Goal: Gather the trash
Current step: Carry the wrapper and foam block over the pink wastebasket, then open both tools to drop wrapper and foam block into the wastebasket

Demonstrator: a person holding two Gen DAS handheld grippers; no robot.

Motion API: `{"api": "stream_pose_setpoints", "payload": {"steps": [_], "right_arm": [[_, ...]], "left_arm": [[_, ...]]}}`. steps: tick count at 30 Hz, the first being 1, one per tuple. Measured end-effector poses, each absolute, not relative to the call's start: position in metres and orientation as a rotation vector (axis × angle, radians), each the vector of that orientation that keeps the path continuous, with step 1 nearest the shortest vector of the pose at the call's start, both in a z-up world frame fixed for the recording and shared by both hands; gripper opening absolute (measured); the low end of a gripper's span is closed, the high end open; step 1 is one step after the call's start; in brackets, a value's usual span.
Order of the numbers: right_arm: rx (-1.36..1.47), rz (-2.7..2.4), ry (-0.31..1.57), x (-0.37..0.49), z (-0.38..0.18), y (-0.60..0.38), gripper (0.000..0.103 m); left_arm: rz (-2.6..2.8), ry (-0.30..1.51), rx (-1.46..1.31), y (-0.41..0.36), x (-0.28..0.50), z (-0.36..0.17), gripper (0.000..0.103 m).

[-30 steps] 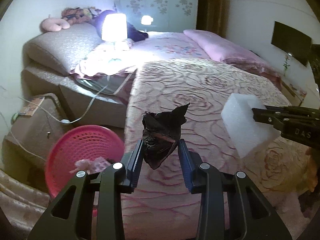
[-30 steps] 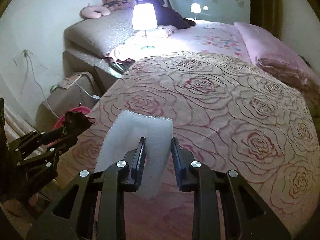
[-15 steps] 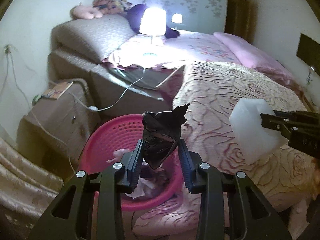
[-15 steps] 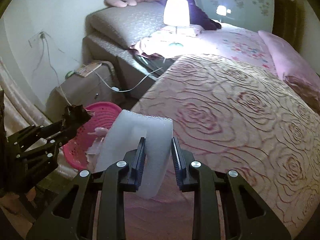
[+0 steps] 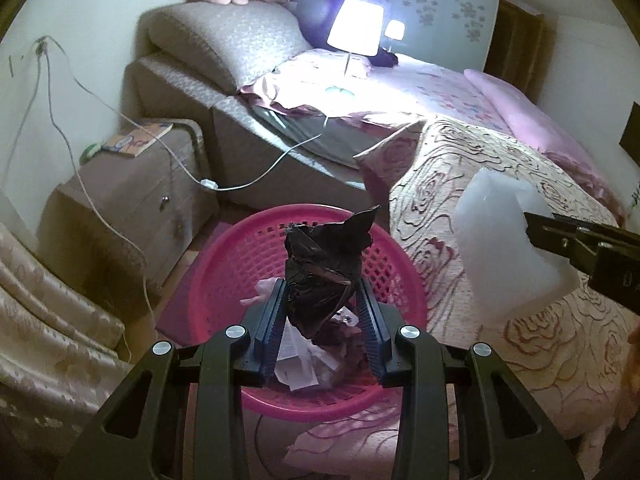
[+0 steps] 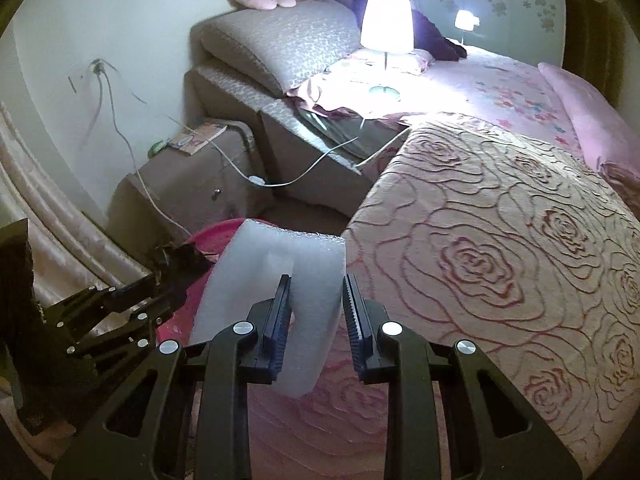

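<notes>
While left fingers (image 5: 320, 300) pinch one black wrapper (image 5: 324, 264), right fingers (image 6: 314, 300) pinch one foam block (image 6: 280, 280).

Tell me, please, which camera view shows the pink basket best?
The left wrist view shows the pink basket best: nearly its whole round rim, lattice wall and the trash inside, under the left gripper. The right wrist view shows only a strip of it behind the white foam.
</notes>
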State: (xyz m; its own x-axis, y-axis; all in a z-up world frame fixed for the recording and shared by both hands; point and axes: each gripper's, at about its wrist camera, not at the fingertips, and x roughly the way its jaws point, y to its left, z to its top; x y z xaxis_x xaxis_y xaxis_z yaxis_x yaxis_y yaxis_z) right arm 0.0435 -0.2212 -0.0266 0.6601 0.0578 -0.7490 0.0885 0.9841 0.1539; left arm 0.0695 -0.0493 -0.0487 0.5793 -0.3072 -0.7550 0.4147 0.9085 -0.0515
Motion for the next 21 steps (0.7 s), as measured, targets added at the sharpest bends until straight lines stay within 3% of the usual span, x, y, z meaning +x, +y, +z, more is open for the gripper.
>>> {"api": "stream_pose_setpoints", "payload": {"steps": [21], "right_arm": [[0.161, 0.033, 0.888, 0.081, -0.045, -0.198, 0.026]], "left_arm": [[-0.371, 0.891, 0.116, -0.039, 0.096, -0.077, 0.034]]}}
